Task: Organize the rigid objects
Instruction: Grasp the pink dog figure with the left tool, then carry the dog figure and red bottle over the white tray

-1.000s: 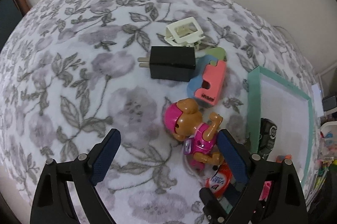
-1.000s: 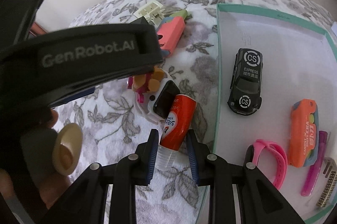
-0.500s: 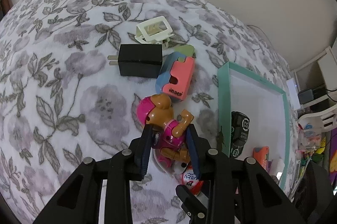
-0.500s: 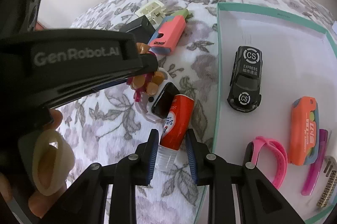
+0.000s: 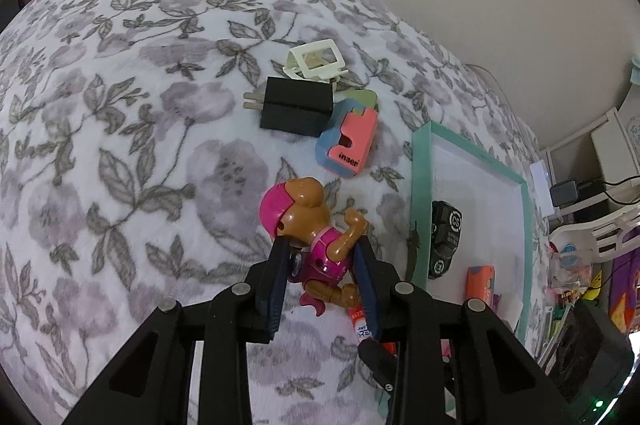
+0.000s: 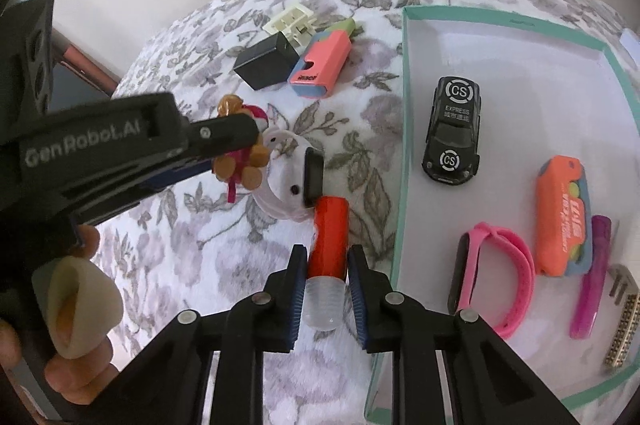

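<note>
- Left gripper (image 5: pixel 320 265), lower centre of left wrist view, clamped on dog toy (image 5: pixel 310 225): both blue pads press on its pink body; head sticks out above the fingertips.
- Same toy seen in right wrist view mid-left, held by the left gripper's black finger, feet toward the camera.
- Right gripper (image 6: pixel 327 269), lower centre of right wrist view, jaws closing on red tube (image 6: pixel 330 237); pads against its sides near the clear cap (image 6: pixel 323 305); tube points up-frame.
- Top of the tube touches white watch (image 6: pixel 294 181), which lies on floral blanket (image 6: pixel 224 245) at frame centre.
- Black charger (image 5: pixel 296 107), cream clip (image 5: pixel 316 61) and pink-blue block (image 5: pixel 350 141) bunched together upper centre of left view; charger touches block, clip just above charger.
- Teal tray (image 6: pixel 402 153) on the right of right view, edge just beside the tube.
- In tray: black car (image 6: pixel 454 133) upper left part, pink band (image 6: pixel 496 277) lower middle, orange case (image 6: pixel 564 215) right, purple comb (image 6: pixel 592 277) beside the case, gold clip (image 6: pixel 622 321) at far lower right.
- Person's hand (image 6: pixel 68 345) at lower left of right view, gripping the left gripper's handle.
</note>
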Tool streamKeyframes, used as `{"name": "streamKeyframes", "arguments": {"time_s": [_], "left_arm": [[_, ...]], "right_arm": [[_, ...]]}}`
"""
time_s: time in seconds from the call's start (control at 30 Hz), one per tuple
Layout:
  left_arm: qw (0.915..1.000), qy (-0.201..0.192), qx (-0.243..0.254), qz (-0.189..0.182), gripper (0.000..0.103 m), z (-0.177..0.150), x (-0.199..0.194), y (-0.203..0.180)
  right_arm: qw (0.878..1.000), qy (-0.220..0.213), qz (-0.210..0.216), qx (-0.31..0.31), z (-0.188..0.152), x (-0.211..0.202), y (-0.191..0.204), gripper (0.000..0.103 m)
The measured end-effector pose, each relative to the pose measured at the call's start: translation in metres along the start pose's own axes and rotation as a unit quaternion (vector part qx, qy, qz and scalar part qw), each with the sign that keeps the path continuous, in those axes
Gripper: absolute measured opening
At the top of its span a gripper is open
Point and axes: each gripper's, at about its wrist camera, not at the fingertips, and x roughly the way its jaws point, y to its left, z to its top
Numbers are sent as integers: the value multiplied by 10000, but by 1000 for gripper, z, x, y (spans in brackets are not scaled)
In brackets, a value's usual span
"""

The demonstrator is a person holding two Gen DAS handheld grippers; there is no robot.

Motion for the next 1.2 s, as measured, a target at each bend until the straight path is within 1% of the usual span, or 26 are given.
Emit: {"name": "streamKeyframes", "arguments": {"time_s": [0.27,0.37,0.43,0.53,0.6,0.73,0.8,0.83,0.9,1.0,1.13,1.2], "left_arm": [[9997,-59,-203,-112,34,-14,-20,8],[9997,-171,-154,-129,34,-15,-32,2],[9994,-285,-115,-183,34,-15,-43,-6],[9986,-477,1,-246,34,-14,-61,-25],[9974,-631,125,-318,34,-16,-75,-39],[9948,-861,291,-459,34,-19,-96,-69],[9941,-901,334,-495,34,-21,-99,-80],[9939,-913,356,-502,34,-23,-100,-86],[9938,-881,407,-535,34,-28,-99,-99],[9934,-776,500,-681,34,-36,-93,-120],[9919,-794,810,-575,34,-51,-83,-141],[9919,-705,925,-510,34,-59,-75,-144]], "right_arm": [[9997,-204,115,115,-7,-22,5,22],[9981,-488,254,290,-7,-44,1,22],[9963,-753,209,359,-6,-59,-2,22],[9917,-1208,4,430,-5,-84,-5,22],[9866,-1535,-183,529,-6,-103,-12,22],[9756,-1966,-697,686,-7,-127,-30,22],[9706,-2109,-816,829,-7,-136,-41,22],[9662,-2211,-928,952,-7,-143,-49,22],[9604,-2327,-1077,1092,-8,-152,-60,22],[9507,-2488,-1334,1283,-11,-165,-78,22],[9395,-2609,-1695,1436,-15,-176,-99,22],[9356,-2618,-1810,1528,-17,-179,-108,22]]}}
